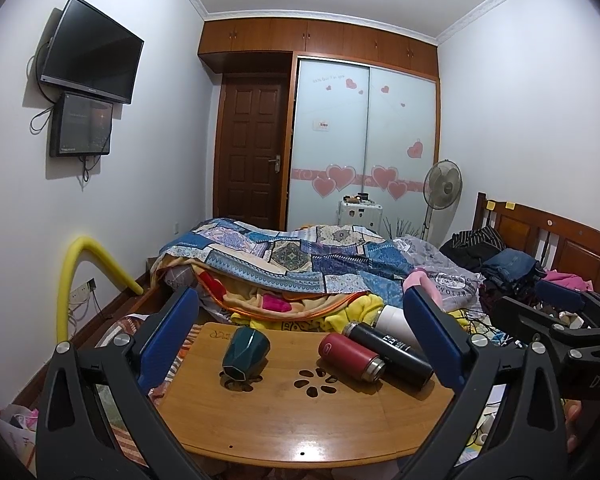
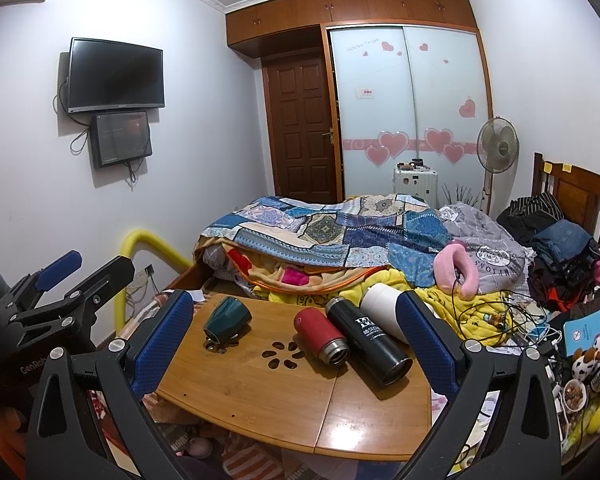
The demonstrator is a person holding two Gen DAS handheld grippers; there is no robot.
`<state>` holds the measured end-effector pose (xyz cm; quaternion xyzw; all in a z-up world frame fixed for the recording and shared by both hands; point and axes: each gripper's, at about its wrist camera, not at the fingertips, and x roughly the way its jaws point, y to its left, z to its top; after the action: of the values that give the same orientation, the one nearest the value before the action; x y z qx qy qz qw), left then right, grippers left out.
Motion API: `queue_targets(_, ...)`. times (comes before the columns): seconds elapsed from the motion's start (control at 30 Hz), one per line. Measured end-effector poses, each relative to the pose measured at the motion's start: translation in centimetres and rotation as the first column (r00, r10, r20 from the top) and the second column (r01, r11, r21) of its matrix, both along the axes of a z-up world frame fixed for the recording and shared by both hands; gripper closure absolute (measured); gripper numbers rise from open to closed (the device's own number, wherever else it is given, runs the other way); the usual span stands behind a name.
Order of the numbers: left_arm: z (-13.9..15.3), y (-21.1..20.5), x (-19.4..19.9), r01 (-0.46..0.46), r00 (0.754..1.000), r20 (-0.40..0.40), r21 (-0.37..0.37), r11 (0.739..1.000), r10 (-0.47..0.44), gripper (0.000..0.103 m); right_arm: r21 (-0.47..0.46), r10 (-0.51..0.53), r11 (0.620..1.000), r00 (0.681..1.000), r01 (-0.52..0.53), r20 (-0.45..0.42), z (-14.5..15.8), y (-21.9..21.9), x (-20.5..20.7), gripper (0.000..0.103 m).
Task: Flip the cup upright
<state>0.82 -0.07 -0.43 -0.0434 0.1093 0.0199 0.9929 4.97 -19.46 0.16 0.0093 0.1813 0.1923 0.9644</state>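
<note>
On the small bamboo table (image 1: 284,424) set against the foot of a cluttered bed, a dark green faceted ceramic cup (image 1: 245,354) lies on its side at the left part of the surface, its mouth facing the cameras. Right of the cup, past a flower-shaped cutout (image 1: 314,380) in the wood, three flasks lie side by side: a red steel flask (image 1: 350,356), a black flask with white lettering (image 1: 392,354), and a white flask (image 2: 382,310) at the far right edge.

Both pairs of tongs hang over the near edge of the table. The left tongs (image 1: 300,340) are spread wide and hold nothing; the right tongs (image 2: 296,340) are likewise spread wide and hold nothing. Neither touches the cup.

Beyond the table, a patchwork quilt (image 1: 300,256) covers the bed. A wall-mounted television (image 1: 90,50), a brown panel door (image 1: 252,144), a wardrobe with heart decals (image 1: 364,148) and a standing fan (image 1: 442,184) line the room.
</note>
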Motion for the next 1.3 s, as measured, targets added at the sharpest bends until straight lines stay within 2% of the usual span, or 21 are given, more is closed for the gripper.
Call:
queue_targets(0.97, -0.1, 0.2, 0.0, 0.001, 1.000, -0.002, -0.004, 1.000, -0.001, 0.000, -0.006, 0.002, 1.000, 1.000, -0.002, -0.006, 0.2, 0.2, 0.3, 0.002)
queue_targets(1.3, -0.4, 0.8, 2.0, 0.010, 1.000, -0.026, 0.002, 1.000, -0.010, 0.000, -0.018, -0.007, 1.000, 1.000, 0.007, -0.025, -0.3, 0.2, 1.9, 0.002)
